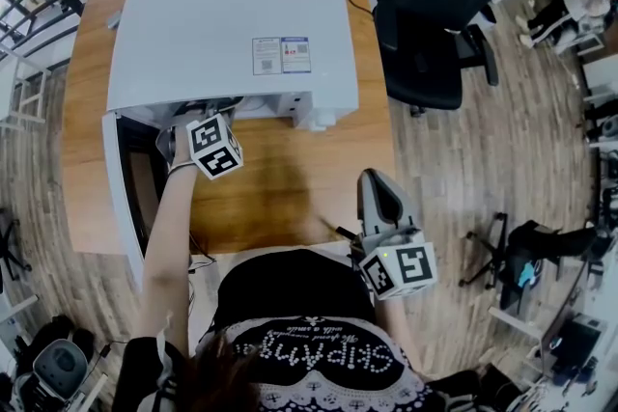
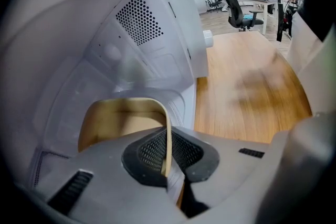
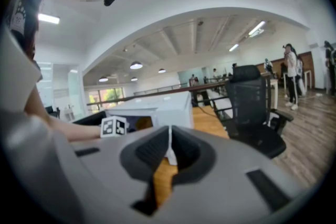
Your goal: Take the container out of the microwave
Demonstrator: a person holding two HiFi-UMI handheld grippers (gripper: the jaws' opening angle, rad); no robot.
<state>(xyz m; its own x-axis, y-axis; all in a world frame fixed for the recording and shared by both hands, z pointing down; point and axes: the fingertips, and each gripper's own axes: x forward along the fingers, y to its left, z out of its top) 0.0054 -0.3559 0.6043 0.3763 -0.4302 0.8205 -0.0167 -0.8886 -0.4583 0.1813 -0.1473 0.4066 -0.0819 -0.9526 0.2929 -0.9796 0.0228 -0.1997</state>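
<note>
While the left gripper [image 2: 168, 160] sits inside the microwave [image 1: 227, 34] cavity, its jaws are clamped on the right wall of the tan container [image 2: 121, 120], with the thin rim pinched between the pads. Container is low in the cavity, close to the front opening; can't tell if it's lifted off the floor. Right gripper [image 3: 169, 152] is closed with nothing in it, over the table [image 1: 280, 193] near its front edge. Head view hides the container and the left jaws under the microwave top; only the marker cube [image 1: 214, 147] shows. Gripper body cuts off the container's near side. Door [image 1: 118, 198] is swung open at left; bare table lies right of the opening; office chair [image 1: 435, 24] is off the table's right edge.
</note>
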